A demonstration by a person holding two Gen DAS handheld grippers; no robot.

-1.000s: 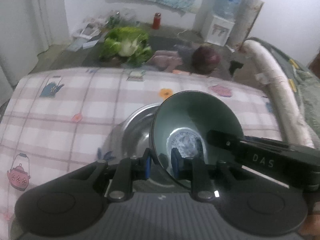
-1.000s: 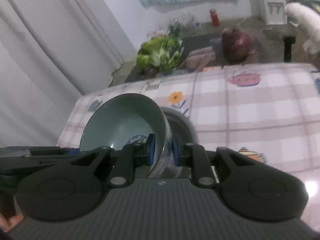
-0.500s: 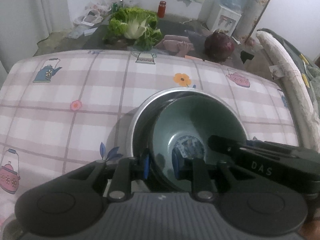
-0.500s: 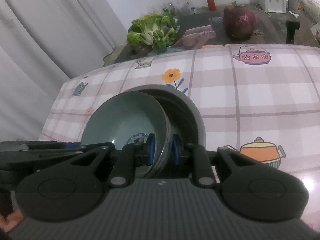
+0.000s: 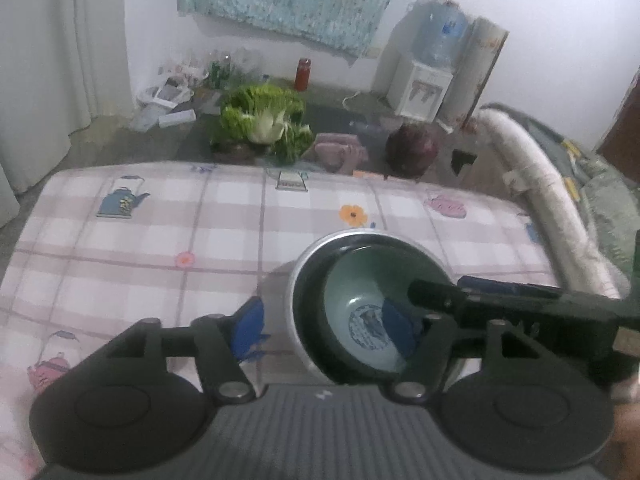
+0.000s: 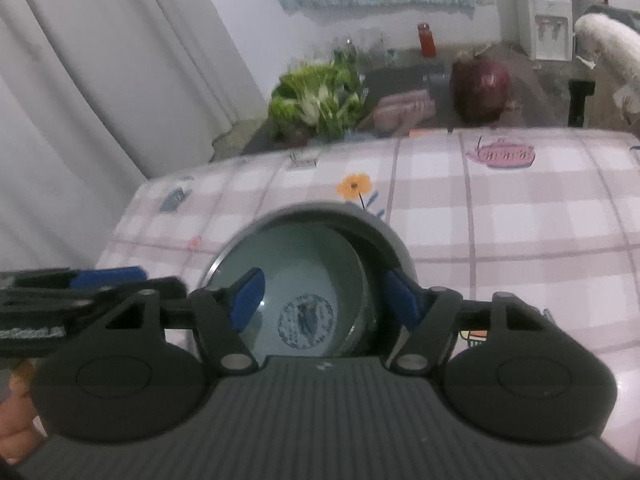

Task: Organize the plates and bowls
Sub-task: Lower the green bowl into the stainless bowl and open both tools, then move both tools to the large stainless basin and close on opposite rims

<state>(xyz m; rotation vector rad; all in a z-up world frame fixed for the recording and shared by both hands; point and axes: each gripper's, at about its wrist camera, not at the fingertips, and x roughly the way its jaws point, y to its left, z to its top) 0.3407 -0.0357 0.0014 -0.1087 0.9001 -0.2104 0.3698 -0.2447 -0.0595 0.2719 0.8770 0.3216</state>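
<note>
While green bowl (image 5: 362,312) is sitting nested inside steel bowl (image 5: 316,256) on checked tablecloth (image 5: 160,248), left gripper (image 5: 320,326) and right gripper (image 6: 326,296), jaws just opening, are flanking its rim at 9 and 3 o'clock, released, gripping nothing.

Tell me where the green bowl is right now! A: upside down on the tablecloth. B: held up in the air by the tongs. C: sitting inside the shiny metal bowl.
C: the green bowl sits nested inside the metal bowl, with both pairs of tongs open around it.
</note>
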